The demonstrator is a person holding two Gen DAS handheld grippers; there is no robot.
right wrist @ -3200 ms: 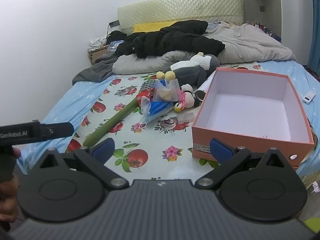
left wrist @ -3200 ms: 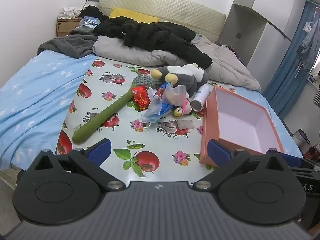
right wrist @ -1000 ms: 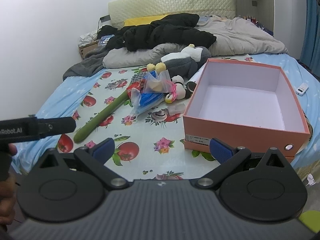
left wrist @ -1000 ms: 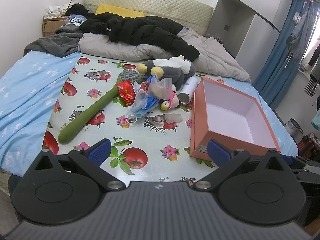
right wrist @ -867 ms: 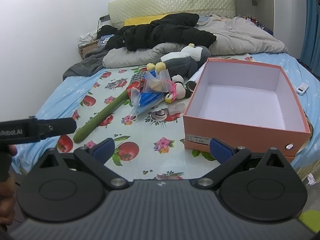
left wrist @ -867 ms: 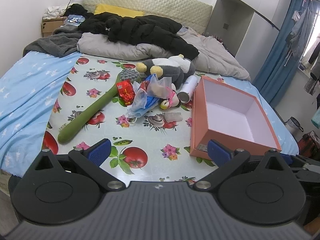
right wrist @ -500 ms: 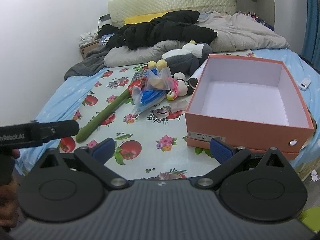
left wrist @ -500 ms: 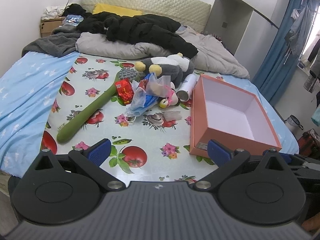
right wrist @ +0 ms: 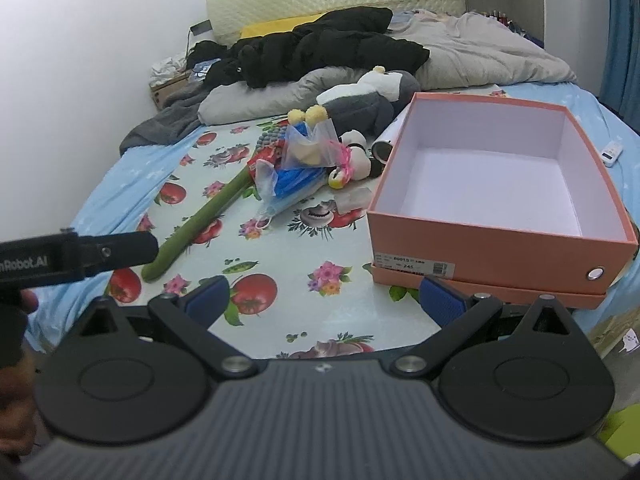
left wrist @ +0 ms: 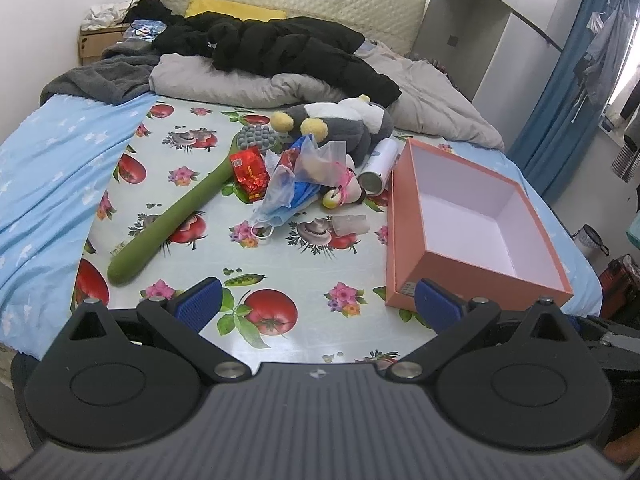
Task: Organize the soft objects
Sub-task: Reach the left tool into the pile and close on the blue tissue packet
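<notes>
A grey and white plush penguin point(left wrist: 344, 124) point(right wrist: 368, 100) lies at the back of a heap on the fruit-print cloth point(left wrist: 280, 264). In front of it are a clear bag point(left wrist: 320, 156), blue face masks point(left wrist: 284, 200), a small panda plush point(right wrist: 358, 162) and a red packet point(left wrist: 250, 170). An open salmon-pink box point(left wrist: 480, 216) point(right wrist: 488, 248) stands empty to the right. My left gripper point(left wrist: 318, 300) and right gripper point(right wrist: 324, 296) hover open over the near edge of the cloth, holding nothing.
A long green massage stick point(left wrist: 176, 220) lies left of the heap and a white cylinder point(left wrist: 378, 164) sits beside the box. Black and grey clothes point(left wrist: 280, 52) pile near the headboard. A white remote point(right wrist: 612, 154) lies right of the box. The left gripper's body point(right wrist: 72, 258) shows in the right wrist view.
Both wrist views have shifted slightly; the heap and box sit a little differently in frame. Nothing on the bed has moved and both grippers stay open.
</notes>
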